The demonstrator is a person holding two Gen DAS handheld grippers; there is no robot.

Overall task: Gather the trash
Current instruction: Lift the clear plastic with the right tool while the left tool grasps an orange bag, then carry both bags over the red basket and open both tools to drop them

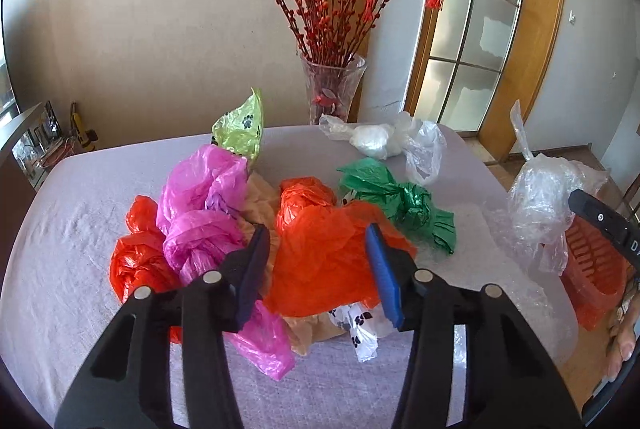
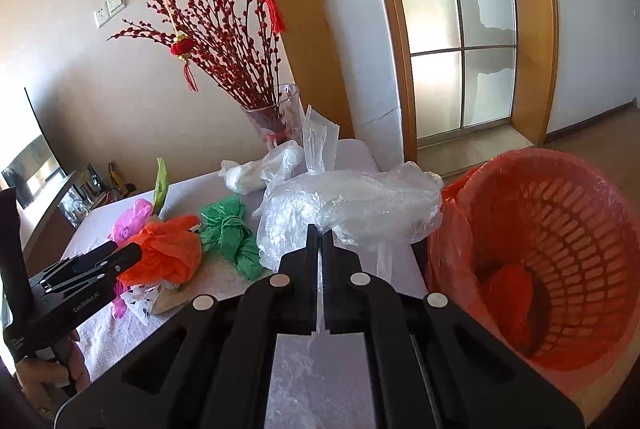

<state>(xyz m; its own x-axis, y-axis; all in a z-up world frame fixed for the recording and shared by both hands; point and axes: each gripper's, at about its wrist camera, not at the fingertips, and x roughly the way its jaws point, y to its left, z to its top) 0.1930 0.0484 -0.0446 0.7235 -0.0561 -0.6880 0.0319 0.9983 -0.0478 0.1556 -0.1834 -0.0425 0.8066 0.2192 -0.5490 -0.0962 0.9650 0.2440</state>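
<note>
A heap of crumpled plastic bags lies on the grey tablecloth (image 1: pixel 72 237): orange (image 1: pixel 320 253), pink (image 1: pixel 200 205), red (image 1: pixel 138 257), green (image 1: pixel 396 201), light green (image 1: pixel 240 129) and white (image 1: pixel 376 139). My left gripper (image 1: pixel 316 269) is open, its jaws on either side of the orange bag. My right gripper (image 2: pixel 320 241) is shut on a clear plastic bag (image 2: pixel 352 205) and holds it up beside the orange waste basket (image 2: pixel 560 253). The clear bag (image 1: pixel 540 205) and basket (image 1: pixel 592 269) also show at the right of the left wrist view.
A glass vase (image 1: pixel 332 89) of red branches stands at the table's far edge. The basket has an orange liner and a red bag inside (image 2: pixel 512 293). A wooden-framed glass door (image 2: pixel 456 29) is behind. A bag with paw prints (image 1: pixel 360 329) lies under the heap.
</note>
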